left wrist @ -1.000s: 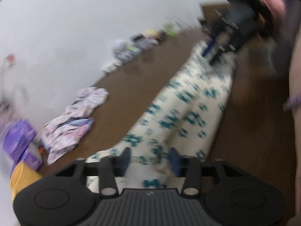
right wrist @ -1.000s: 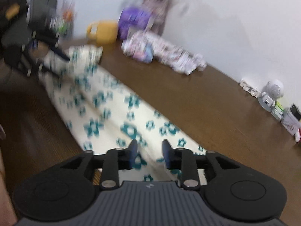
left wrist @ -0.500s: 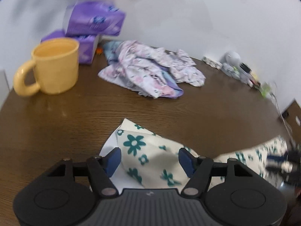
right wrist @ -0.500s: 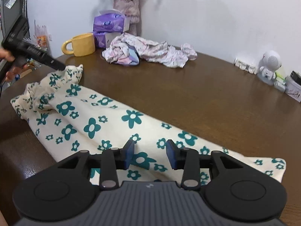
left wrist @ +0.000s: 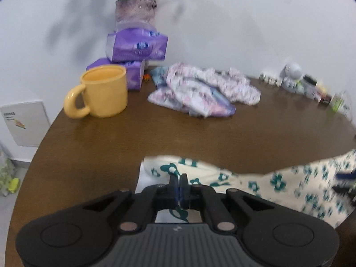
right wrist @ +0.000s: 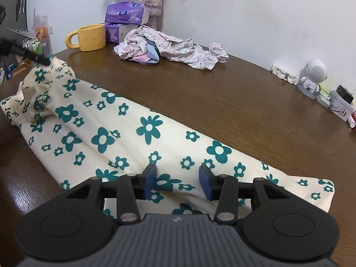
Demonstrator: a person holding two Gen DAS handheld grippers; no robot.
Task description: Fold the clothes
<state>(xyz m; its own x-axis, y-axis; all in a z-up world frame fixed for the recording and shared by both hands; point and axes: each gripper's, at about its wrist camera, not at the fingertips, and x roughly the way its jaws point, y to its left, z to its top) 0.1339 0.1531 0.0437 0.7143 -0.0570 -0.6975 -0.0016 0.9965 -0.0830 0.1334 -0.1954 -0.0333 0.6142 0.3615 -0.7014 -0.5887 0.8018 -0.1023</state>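
A long cream garment with teal flowers (right wrist: 106, 129) lies folded lengthwise across the brown table (right wrist: 222, 93). My left gripper (left wrist: 180, 183) is shut on the cloth at the garment's bunched left end (left wrist: 169, 171); in the right wrist view its dark tip (right wrist: 41, 59) sits on that end. My right gripper (right wrist: 177, 179) hovers over the garment's other end, its jaws opening, with the cloth under and between its blue pads (right wrist: 150, 176) but not pinched. A second, pink-patterned garment (right wrist: 169, 46) lies crumpled at the back.
A yellow mug (left wrist: 104, 93), stacked purple tissue packs (left wrist: 135, 49) and a vase (left wrist: 135, 11) stand at the back left by the wall. A small white robot figure (right wrist: 313, 75) and several small items line the back right edge. The table's rounded edge (left wrist: 33, 160) drops off at left.
The left gripper swung round to the garment's left end, rolled level and shut on the cloth. The right gripper sank a little over the other end and its jaws spread wider.
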